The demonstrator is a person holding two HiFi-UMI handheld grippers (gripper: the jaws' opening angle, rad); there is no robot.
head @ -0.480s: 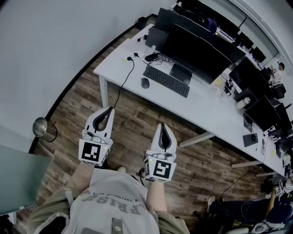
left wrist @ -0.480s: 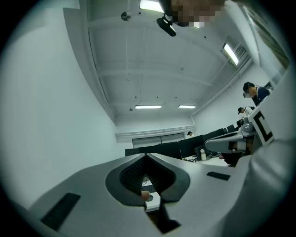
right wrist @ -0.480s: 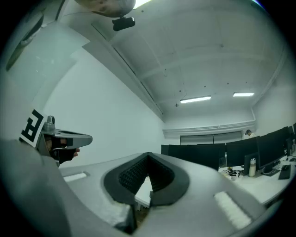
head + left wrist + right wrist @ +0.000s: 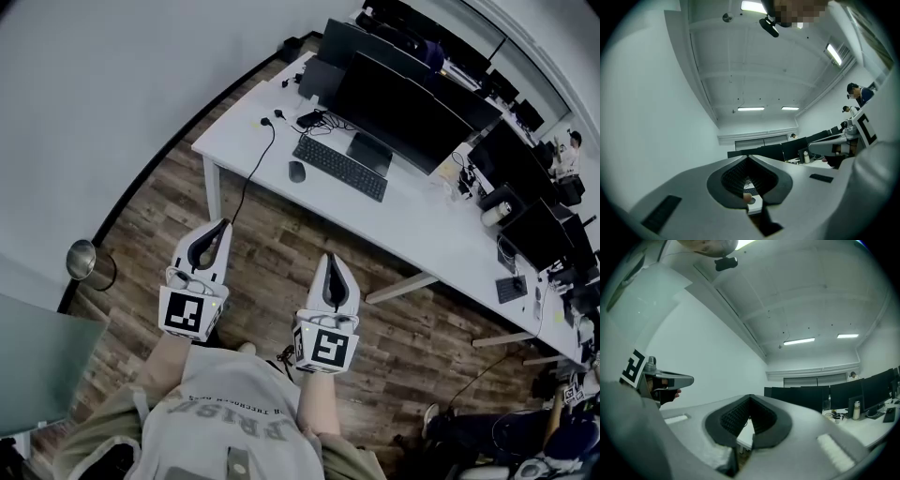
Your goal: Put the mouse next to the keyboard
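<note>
A dark mouse lies on the white desk, just left of the black keyboard. Both grippers hang over the wooden floor well short of the desk, pointing toward it. My left gripper is shut with nothing in it. My right gripper is shut and empty too. In the left gripper view the tips meet, and the mouse and a strip of desk show through the gap below them. In the right gripper view the tips also meet, with the desk corner below.
A large monitor stands behind the keyboard, and a black cable drops off the desk's near edge. A metal bin stands by the wall at left. More desks with monitors run to the right, and a person is at the far right.
</note>
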